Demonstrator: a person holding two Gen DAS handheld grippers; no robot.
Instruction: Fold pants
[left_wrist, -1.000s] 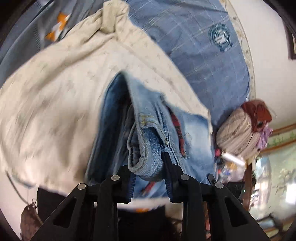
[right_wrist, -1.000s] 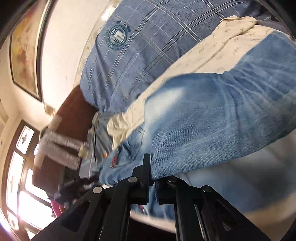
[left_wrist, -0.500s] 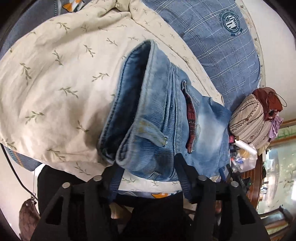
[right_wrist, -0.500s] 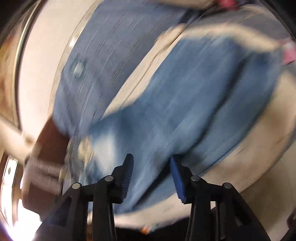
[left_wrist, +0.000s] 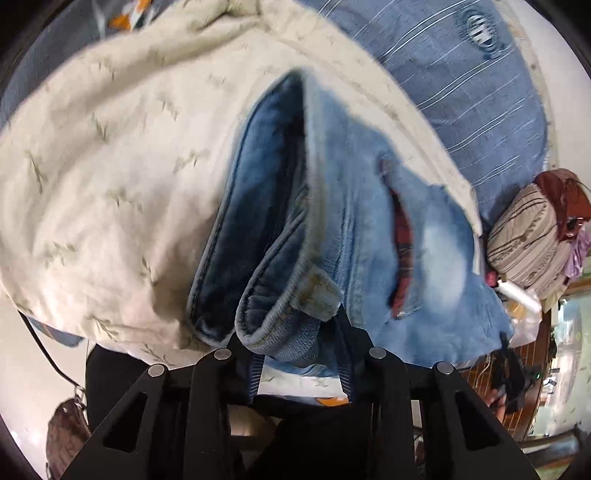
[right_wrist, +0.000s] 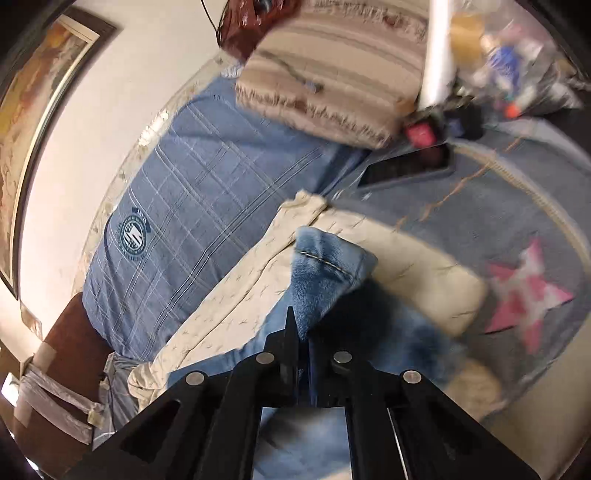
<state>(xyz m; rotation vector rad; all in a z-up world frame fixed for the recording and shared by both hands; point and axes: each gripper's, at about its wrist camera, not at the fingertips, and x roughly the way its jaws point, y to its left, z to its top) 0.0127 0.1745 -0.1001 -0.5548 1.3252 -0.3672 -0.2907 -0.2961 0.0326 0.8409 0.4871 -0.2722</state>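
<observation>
Blue denim jeans (left_wrist: 343, 229) lie folded lengthwise on a cream leaf-print cloth (left_wrist: 110, 177) on a bed. In the left wrist view my left gripper (left_wrist: 301, 343) has its jaws around the bunched waistband, near a belt loop (left_wrist: 314, 291); the jaws stand fairly wide with the thick fold between them. In the right wrist view my right gripper (right_wrist: 301, 332) is shut on the hem end of a jeans leg (right_wrist: 325, 269) and holds it up over the cream cloth (right_wrist: 417, 273).
A blue checked pillow (right_wrist: 192, 221) with a round emblem lies by the wall. A striped cushion (right_wrist: 332, 81) and a red bag (left_wrist: 565, 195) sit at the bed's end. A phone (right_wrist: 406, 168), a plastic bag of small items (right_wrist: 517, 55) and a pink-star blanket (right_wrist: 524, 295) lie nearby.
My right gripper opened, swung along the jeans to the leg end and has shut on the hem. My left gripper opened, then closed in again around the waistband.
</observation>
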